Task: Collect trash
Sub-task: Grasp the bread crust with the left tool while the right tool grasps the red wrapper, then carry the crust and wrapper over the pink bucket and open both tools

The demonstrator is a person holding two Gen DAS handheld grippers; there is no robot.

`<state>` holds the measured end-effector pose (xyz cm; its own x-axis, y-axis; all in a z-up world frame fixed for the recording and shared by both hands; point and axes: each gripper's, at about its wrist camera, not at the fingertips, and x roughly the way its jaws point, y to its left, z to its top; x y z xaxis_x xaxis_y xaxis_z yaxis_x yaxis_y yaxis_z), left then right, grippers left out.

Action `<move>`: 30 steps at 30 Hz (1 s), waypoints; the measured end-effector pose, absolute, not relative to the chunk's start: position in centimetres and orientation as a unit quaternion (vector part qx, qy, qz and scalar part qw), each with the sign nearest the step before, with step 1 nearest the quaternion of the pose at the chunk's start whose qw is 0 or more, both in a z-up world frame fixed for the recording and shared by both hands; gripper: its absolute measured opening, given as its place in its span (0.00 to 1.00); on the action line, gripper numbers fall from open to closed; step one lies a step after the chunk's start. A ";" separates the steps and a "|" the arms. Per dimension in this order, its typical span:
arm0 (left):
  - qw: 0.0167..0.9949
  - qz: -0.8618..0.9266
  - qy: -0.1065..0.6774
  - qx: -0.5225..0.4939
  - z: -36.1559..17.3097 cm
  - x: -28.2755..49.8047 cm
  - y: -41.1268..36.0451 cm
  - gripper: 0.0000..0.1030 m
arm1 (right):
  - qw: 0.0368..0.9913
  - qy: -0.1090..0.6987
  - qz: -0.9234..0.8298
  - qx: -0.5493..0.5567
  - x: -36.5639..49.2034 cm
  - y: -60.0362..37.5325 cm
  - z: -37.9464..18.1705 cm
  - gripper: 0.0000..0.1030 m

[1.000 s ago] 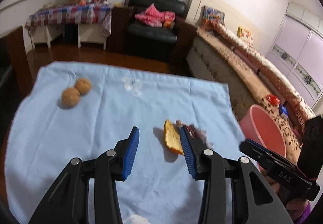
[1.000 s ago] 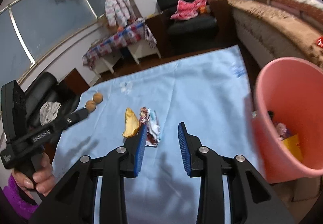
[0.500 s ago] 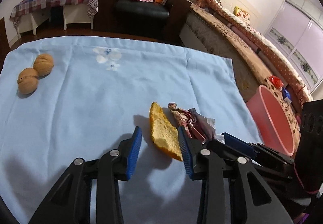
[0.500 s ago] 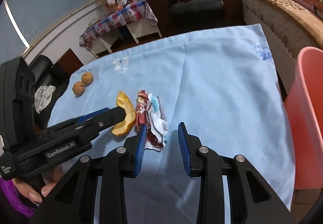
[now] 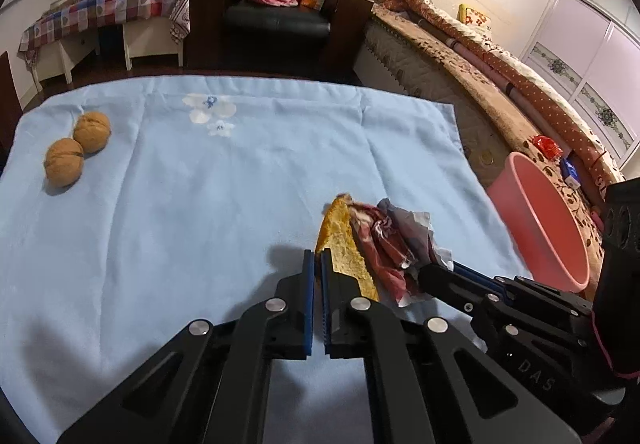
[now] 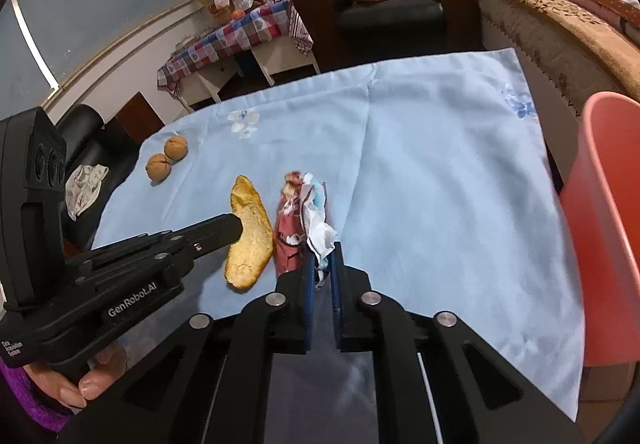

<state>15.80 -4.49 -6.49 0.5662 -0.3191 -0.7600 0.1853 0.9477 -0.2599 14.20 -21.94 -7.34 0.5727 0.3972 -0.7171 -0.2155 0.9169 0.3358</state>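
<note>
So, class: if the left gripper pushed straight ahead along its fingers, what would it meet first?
The orange peel: the left gripper looks already shut on its near edge. Beyond that lies only blue cloth, though depth is uncertain in this view.

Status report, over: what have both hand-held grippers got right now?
Left hand-held gripper shut on orange peel slice. Right hand-held gripper shut on crumpled red-and-white wrapper. Pink plastic bucket to the right, nothing between.

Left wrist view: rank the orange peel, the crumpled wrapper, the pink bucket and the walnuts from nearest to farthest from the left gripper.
From the left gripper:
1. Orange peel, pinched at its near edge.
2. Crumpled wrapper, right beside the peel.
3. Pink bucket, off the cloth's right edge.
4. Walnuts, far left.
</note>
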 end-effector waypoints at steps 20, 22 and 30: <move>0.909 -0.163 0.379 -0.055 -0.1 10.5 -6.9 0.02 | 0.912 0.355 0.146 0.144 8.3 -27.3 -3.2 0.07; 0.909 -0.169 0.376 -0.051 0.3 10.2 -7.8 0.02 | 0.914 0.351 0.140 0.149 7.8 -28.1 -3.1 0.07; 0.908 -0.205 0.365 -0.027 1.9 9.7 -12.1 0.02 | 0.926 0.322 0.108 0.169 6.0 -31.9 -2.1 0.07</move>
<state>9.73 -12.11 1.89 0.6491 -0.3922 -0.6518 0.3533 0.9143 -0.1982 5.95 -31.89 -2.10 0.7699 0.3077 -0.5590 -0.0909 0.9200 0.3812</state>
